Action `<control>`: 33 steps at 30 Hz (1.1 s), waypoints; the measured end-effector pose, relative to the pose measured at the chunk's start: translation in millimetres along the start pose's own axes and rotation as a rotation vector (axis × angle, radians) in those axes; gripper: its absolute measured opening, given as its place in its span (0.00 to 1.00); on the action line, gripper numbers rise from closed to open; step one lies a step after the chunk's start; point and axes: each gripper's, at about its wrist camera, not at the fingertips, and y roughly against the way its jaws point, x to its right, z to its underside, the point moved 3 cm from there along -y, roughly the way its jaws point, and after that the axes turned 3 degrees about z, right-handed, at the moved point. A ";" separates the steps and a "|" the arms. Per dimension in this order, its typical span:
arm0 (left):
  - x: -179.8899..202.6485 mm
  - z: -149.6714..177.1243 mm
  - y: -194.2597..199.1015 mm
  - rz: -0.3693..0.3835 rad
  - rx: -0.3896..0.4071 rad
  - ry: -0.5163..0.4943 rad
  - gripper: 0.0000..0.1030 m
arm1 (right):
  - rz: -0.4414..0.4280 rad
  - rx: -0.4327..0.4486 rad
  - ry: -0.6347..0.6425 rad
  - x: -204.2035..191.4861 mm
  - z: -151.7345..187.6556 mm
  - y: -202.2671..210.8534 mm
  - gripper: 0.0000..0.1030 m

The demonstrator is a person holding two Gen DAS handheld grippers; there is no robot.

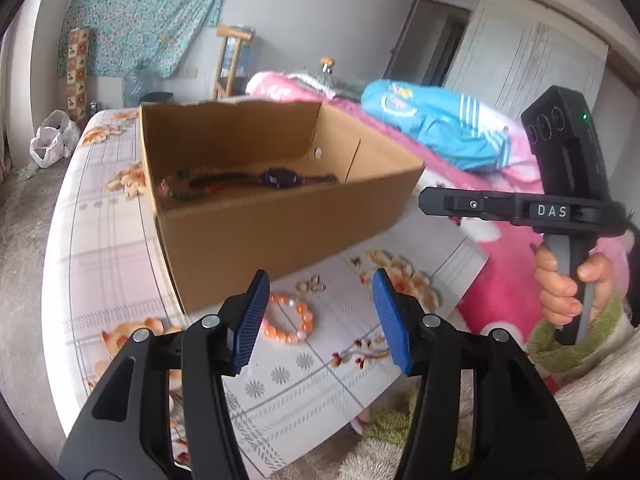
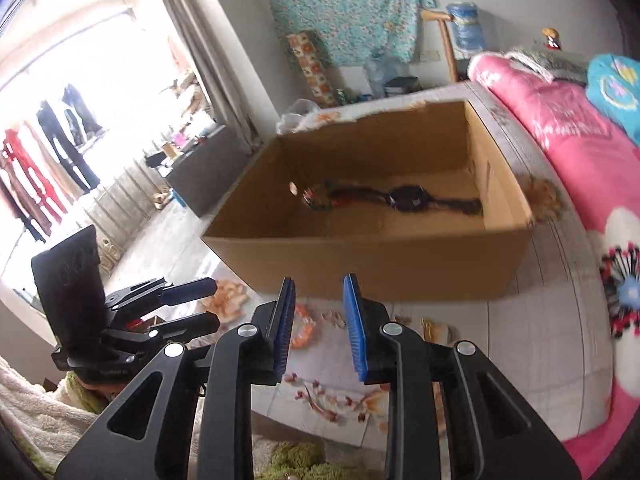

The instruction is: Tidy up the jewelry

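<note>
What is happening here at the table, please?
A person is sorting jewelry with two hand-held grippers. A dark beaded necklace already lies inside the cardboard box. An orange bead bracelet lies on the tablecloth before the box. The left hand-held gripper and right hand-held gripper are both open and hold nothing.
</note>
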 end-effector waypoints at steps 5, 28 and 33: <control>23.0 23.1 -36.8 -0.118 -0.046 -0.133 0.49 | 0.096 -0.111 -0.131 29.0 51.4 -32.1 0.25; -38.1 30.8 -29.4 -0.291 -0.083 0.028 0.48 | 0.297 -0.065 -0.227 75.3 51.6 -28.1 0.52; -18.5 24.8 -33.6 -0.261 -0.053 -0.040 0.51 | 0.392 -0.064 -0.178 78.7 49.4 -27.4 0.69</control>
